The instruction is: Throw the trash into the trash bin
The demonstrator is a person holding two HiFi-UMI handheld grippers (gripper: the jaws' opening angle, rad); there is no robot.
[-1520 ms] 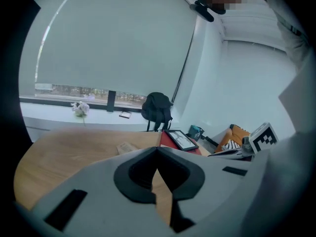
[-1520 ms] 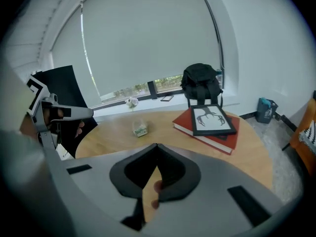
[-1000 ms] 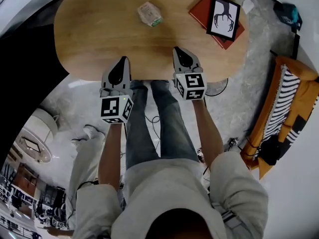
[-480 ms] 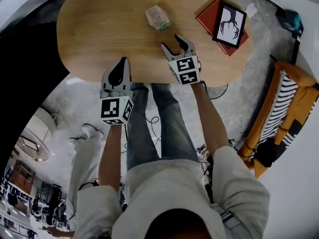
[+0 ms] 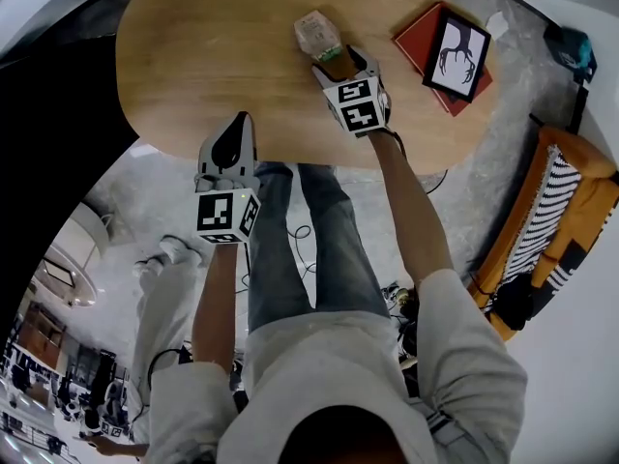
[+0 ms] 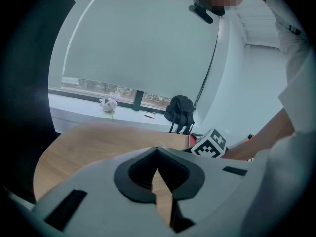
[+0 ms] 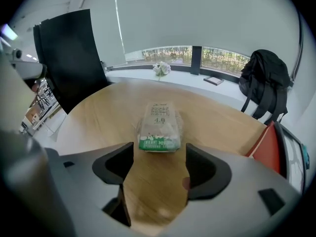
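Crumpled white-and-green carton (image 7: pixel 159 127) lies on oval wooden table (image 7: pixel 98 117), just ahead of right gripper (image 7: pixel 158 157); jaws just opened wide, gripping nothing, lined up to straddle it; left gripper (image 6: pixel 157 149) closed, empty, idle.

A crumpled carton (image 7: pixel 159 127), lying at the centre of the right gripper view, is showing the number 4.0 in dark print on its pale face, under a line of Chinese characters too small to read. A green band (image 7: pixel 158 143) along its near edge is carrying white characters, also illegible. The cube (image 5: pixel 356 104) on the right gripper (image 5: pixel 336 61) and the cube (image 5: pixel 224 214) on the left gripper (image 5: pixel 232 124) are displaying black-and-white square markers without letters.
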